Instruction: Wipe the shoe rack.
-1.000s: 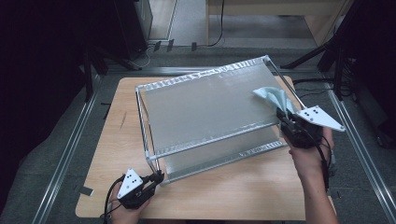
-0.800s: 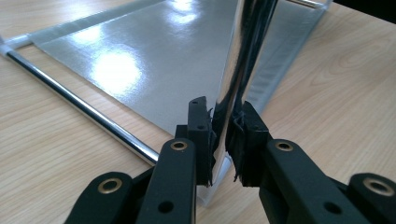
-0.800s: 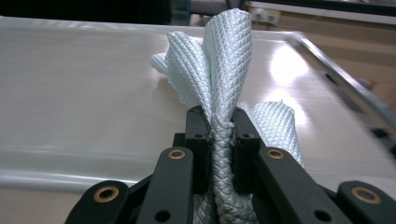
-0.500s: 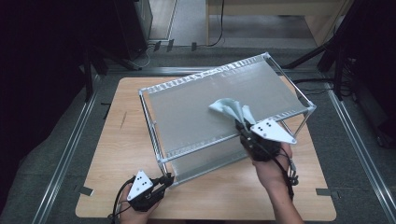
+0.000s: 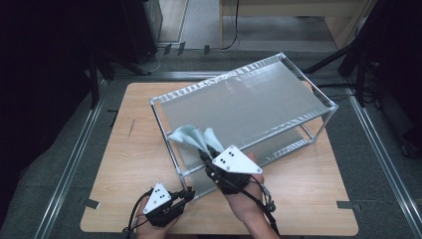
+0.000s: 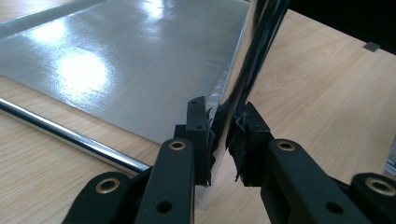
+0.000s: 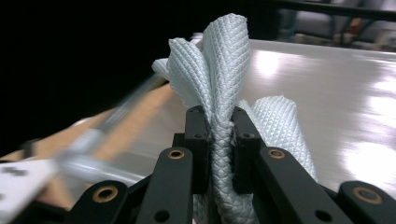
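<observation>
High view: right gripper (image 5: 203, 152), clamped on the cloth (image 5: 191, 136), has swept left across the shelf (image 5: 249, 102).

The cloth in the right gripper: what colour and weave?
Pale blue-white cloth with a fine diamond weave, best seen in the right gripper view.

Right gripper (image 7: 219, 123) jaws clamped on a bunched pale-blue cloth (image 7: 219, 70) (waffle weave), folds fanning up above the pads. Glossy grey shelf top (image 7: 336, 93) lies beyond; a blurred chrome rail (image 7: 116, 119) runs at left.
</observation>
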Demonstrator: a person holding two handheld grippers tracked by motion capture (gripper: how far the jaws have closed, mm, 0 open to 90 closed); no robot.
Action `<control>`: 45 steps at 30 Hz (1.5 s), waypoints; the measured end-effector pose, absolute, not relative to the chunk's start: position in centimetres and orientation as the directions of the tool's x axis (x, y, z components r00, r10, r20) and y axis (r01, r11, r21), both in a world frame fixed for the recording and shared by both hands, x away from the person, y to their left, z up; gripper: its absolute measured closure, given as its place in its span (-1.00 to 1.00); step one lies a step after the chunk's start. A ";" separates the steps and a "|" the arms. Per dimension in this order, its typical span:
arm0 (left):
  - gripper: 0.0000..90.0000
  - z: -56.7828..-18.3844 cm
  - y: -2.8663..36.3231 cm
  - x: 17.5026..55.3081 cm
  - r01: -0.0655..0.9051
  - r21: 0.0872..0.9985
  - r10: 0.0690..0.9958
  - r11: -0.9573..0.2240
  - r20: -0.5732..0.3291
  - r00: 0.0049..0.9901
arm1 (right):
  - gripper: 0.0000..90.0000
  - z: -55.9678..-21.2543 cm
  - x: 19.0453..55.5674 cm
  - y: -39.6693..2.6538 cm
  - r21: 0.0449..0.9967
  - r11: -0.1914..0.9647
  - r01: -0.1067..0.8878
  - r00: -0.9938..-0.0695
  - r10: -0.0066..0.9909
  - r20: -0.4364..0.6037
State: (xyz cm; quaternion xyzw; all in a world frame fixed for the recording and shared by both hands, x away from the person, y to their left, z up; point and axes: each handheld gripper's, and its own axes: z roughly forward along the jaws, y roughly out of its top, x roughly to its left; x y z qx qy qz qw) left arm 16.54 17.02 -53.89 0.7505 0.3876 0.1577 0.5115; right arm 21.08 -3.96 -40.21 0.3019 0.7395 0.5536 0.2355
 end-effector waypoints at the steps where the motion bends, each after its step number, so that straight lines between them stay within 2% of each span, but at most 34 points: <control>1: 0.75 -53.9 17.0 16.5 0.416 0.891 0.741 -0.183 -0.153 0.654 | 0.81 -40.2 20.7 -3.5 0.961 0.208 0.184 -0.722 0.692 -0.011; 5: 0.76 -53.8 16.8 16.3 0.407 0.889 0.744 -0.208 -0.127 0.656 | 0.82 -40.2 20.1 -2.8 0.959 0.231 0.162 -0.729 0.683 -0.042; 11: 0.77 -53.7 17.3 16.3 0.405 0.888 0.727 -0.219 -0.129 0.674 | 0.82 -40.1 22.0 -5.6 0.957 0.228 0.182 -0.679 0.733 -0.046; 15: 0.76 -53.8 17.9 16.3 0.415 0.884 0.709 -0.216 -0.150 0.689 | 0.82 -40.0 24.1 -9.3 0.946 0.267 0.183 -0.601 0.792 -0.107; 21: 0.76 -53.8 18.2 16.1 0.419 0.881 0.707 -0.219 -0.153 0.690 | 0.82 -40.0 26.1 -13.5 0.947 0.237 0.217 -0.524 0.847 -0.092; 23: 0.76 -53.8 18.4 16.1 0.419 0.880 0.705 -0.222 -0.152 0.693 | 0.82 -40.0 27.4 -16.2 0.947 0.221 0.232 -0.469 0.879 -0.090; 29: 0.76 -53.8 18.9 16.1 0.420 0.880 0.710 -0.223 -0.148 0.688 | 0.82 -39.7 29.5 -20.4 0.945 0.185 0.271 -0.380 0.922 -0.072; 34: 0.76 -53.8 20.0 16.2 0.430 0.879 0.731 -0.205 -0.155 0.665 | 0.82 -39.5 31.4 -25.0 0.942 0.143 0.302 -0.268 0.962 -0.060; 38: 0.75 -53.9 20.7 16.3 0.433 0.880 0.745 -0.194 -0.155 0.648 | 0.81 -39.5 31.8 -27.1 0.946 0.120 0.301 -0.204 0.977 -0.059; 45: 0.75 -53.9 20.9 16.3 0.438 0.879 0.754 -0.190 -0.155 0.638 | 0.81 -39.5 32.0 -27.8 0.948 0.094 0.304 -0.146 0.988 -0.052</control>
